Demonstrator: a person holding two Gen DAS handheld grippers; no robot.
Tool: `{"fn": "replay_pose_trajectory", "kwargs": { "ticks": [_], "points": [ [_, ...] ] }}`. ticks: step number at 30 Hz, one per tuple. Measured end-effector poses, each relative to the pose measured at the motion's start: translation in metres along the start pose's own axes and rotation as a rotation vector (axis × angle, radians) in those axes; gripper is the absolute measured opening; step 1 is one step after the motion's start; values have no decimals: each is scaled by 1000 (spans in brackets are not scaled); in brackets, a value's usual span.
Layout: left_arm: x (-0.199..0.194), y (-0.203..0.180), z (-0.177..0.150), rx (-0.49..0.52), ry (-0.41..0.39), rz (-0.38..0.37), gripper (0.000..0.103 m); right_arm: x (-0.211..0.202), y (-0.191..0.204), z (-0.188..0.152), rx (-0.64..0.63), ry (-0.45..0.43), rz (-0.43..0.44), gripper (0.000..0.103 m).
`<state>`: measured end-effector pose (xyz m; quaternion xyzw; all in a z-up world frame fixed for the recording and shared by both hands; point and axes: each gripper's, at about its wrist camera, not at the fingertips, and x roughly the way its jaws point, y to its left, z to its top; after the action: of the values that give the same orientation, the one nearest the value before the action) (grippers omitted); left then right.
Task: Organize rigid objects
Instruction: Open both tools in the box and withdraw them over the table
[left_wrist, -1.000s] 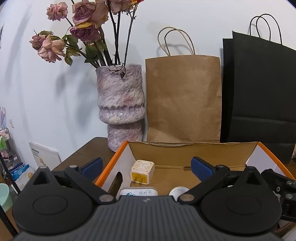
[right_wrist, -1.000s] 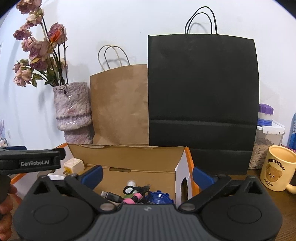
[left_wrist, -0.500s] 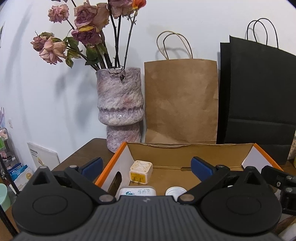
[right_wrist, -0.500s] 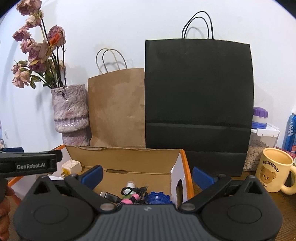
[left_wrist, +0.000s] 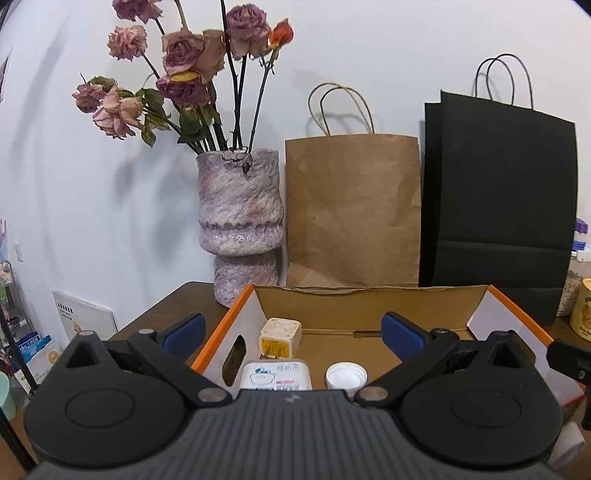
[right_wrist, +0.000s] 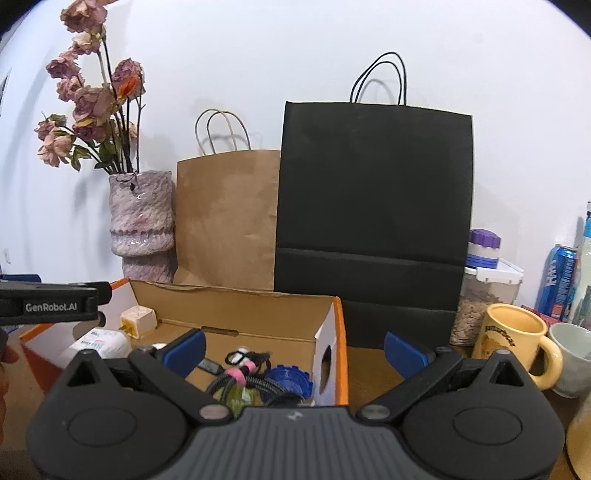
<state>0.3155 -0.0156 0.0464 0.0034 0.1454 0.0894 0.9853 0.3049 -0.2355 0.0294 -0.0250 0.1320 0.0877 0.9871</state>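
An open cardboard box (left_wrist: 369, 302) with orange rims sits on the wooden table. Inside lie a cream cube plug (left_wrist: 280, 338), a white labelled bottle (left_wrist: 275, 374) and a white cap (left_wrist: 346, 374). My left gripper (left_wrist: 291, 332) hangs open over the box's left end, holding nothing. In the right wrist view the same box (right_wrist: 236, 306) holds the plug (right_wrist: 137, 322), the white bottle (right_wrist: 99, 343), a cable bundle with a pink tie (right_wrist: 240, 378) and a blue toothed lid (right_wrist: 290, 380). My right gripper (right_wrist: 295, 345) is open above the box's right end, holding nothing.
A stone-look vase (left_wrist: 240, 218) of dried roses, a brown paper bag (left_wrist: 351, 210) and a black paper bag (right_wrist: 373, 218) stand behind the box. At right are a jar with a purple lid (right_wrist: 484, 280), a yellow mug (right_wrist: 511, 341), a grey mug (right_wrist: 572, 354) and a blue can (right_wrist: 557, 280).
Both grippers have drawn back and risen a little, so the box sits lower in both views. More things at the right have come into view. Both stay open.
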Motion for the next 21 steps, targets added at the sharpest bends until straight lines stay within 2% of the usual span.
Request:
{"fn": "replay_pose_trajectory", "kwargs": {
  "ticks": [21],
  "points": [
    [-80, 1, -42, 46, 36, -69, 103, -86, -9, -44, -15, 37, -13, 103]
  ]
}}
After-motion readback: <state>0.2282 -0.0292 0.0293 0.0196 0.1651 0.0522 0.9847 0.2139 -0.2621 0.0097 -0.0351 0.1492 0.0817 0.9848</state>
